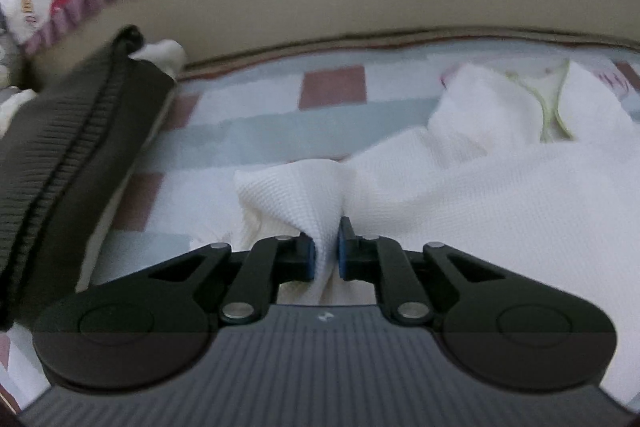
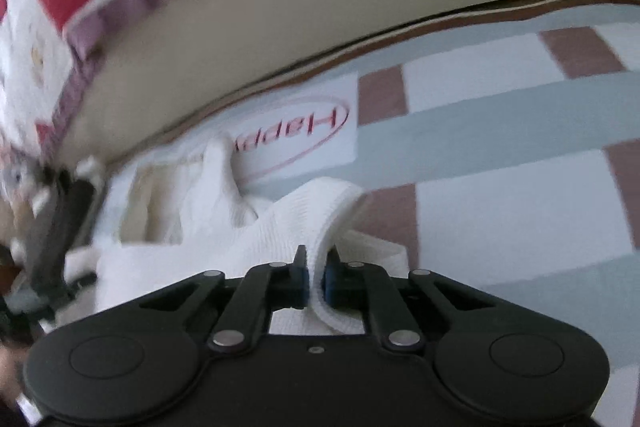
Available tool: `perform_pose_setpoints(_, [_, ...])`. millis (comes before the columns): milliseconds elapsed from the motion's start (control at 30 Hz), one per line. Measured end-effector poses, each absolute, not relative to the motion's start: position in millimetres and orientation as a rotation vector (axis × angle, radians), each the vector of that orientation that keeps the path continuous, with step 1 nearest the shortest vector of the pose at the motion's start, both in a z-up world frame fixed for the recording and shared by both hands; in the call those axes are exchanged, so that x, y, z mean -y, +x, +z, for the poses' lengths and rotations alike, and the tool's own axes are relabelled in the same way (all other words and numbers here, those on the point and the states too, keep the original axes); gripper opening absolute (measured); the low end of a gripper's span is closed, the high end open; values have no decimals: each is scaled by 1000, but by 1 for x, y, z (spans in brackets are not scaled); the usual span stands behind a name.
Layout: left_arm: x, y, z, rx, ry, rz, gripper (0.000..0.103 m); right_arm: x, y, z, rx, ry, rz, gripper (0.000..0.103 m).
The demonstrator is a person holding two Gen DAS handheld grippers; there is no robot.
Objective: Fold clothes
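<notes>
Pinching a fold of the white knit garment (image 1: 500, 207), the left tool (image 1: 327, 251) has its blue pads nearly together with the fabric bunched up between them, so that one's clamped on cloth. Same deal on the other side: the right tool (image 2: 317, 281) is squeezed onto a thick ribbed edge of the same white garment (image 2: 304, 223), which loops up and over right in front of the fingers. The garment itself is spread out rumpled on the bed, on a checked sheet (image 1: 256, 131) with pale blue, white and brownish-pink squares. From the left view you can see a green-trimmed neckline bit (image 1: 554, 107) further back, and a dark ribbed piece of clothing (image 1: 68, 163) lying off to the left. On the right view there's a red oval logo (image 2: 296, 135) printed on the sheet just beyond the cloth. A beige headboard-type panel (image 2: 300, 7) runs behind it all. Both shots are kinda blurry.
</notes>
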State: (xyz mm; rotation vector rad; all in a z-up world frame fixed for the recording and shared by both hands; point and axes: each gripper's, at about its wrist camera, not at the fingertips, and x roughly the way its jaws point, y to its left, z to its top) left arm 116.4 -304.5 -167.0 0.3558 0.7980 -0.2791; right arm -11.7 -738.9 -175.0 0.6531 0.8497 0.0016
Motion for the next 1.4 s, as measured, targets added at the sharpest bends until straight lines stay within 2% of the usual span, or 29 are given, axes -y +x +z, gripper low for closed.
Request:
perform_pose_setpoints(167, [307, 110, -154, -721, 369, -269, 10, 736, -21, -150, -749, 596, 1, 7])
perform_pose_setpoints(633, [310, 123, -136, -687, 296, -288, 8, 733, -10, -144, -688, 497, -35, 7])
perform_pose_setpoints(767, [317, 117, -141, -608, 494, -288, 8, 713, -6, -136, -608, 340, -53, 6])
perform_pose_setpoints(900, [311, 128, -134, -587, 426, -293, 8, 697, 3, -130, -563, 231, -74, 6])
perform_pose_setpoints(1100, [320, 145, -97, -406, 355, -269, 8, 707, 5, -104, -426, 199, -139, 6])
perform_pose_setpoints(1233, [337, 196, -109, -502, 280, -277, 11, 726, 38, -125, -418, 293, -205, 8])
perform_pose_setpoints(1333, [341, 225, -146, -710, 240, -279, 14, 737, 68, -164, -617, 319, -306, 16])
perform_pose_setpoints(1400, [340, 227, -163, -782, 245, -283, 15, 740, 71, -179, -727, 321, -349, 17])
